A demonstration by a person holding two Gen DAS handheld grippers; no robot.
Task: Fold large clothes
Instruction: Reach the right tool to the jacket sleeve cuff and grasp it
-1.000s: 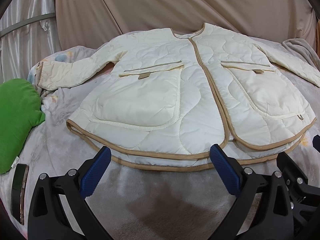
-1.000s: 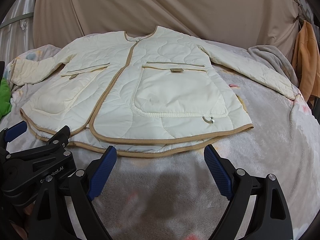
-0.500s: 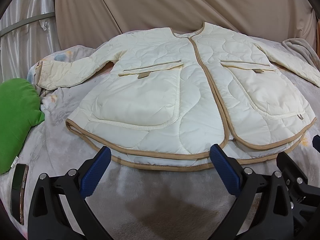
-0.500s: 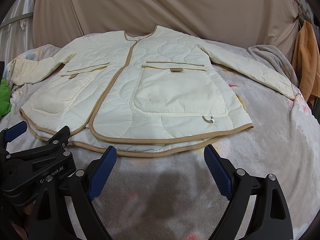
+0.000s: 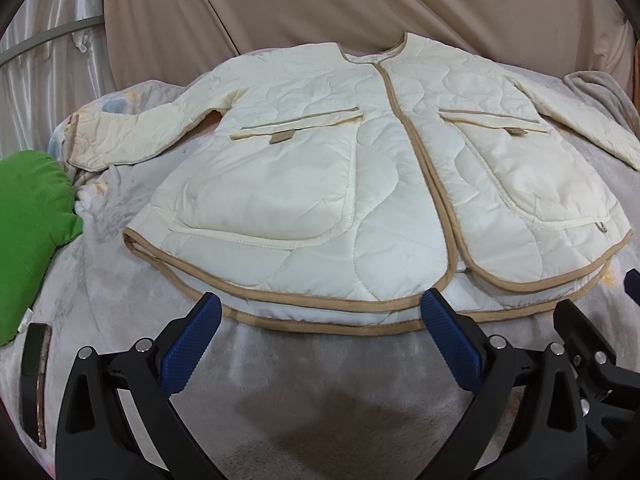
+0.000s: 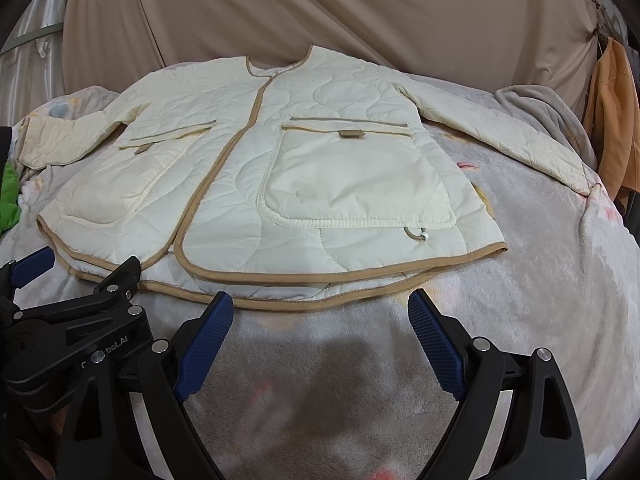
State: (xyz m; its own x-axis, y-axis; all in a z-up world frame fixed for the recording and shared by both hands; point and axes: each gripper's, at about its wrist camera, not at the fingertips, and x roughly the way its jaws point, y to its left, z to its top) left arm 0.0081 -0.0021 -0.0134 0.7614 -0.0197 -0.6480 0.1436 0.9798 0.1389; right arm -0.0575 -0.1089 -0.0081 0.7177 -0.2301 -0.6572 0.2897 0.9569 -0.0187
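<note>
— Nothing much has shifted since a second ago, as far as I can see; both tools hang where they were, short of the hem.

— So no fold started?

— Not that I can tell. See the quilted jacket [image 5: 360, 184]: it lies front-up and spread flat on the grey blanket [image 6: 540, 300], collar toward the far drape, tan-trimmed hem nearest us. Both sleeves are stretched outward, the left sleeve [image 5: 132, 136] toward the green cushion [image 5: 32, 232], the right sleeve [image 6: 512, 136] toward the blanket's far right edge.

— Why laid out like that?

— My guess: flat and symmetrical so each side can be brought in over the middle without bunching. Padded fabric fights a crease, so it probably helps to begin tidy.

— And the grippers?

— The left gripper [image 5: 320, 320] has its blue pads spread wide, holding nothing, just short of the hem on the left half. The right gripper [image 6: 320, 312] is the same: jaws wide apart, empty, tips near the hem under the right pocket. They sit side by side, close together.

— Anything in the way?

— A dark phone [image 5: 34, 380] lies on the blanket at the near left, beside the cushion, and an orange garment [image 6: 612, 120] hangs off to the right. Both are well apart from the jacket.
</note>
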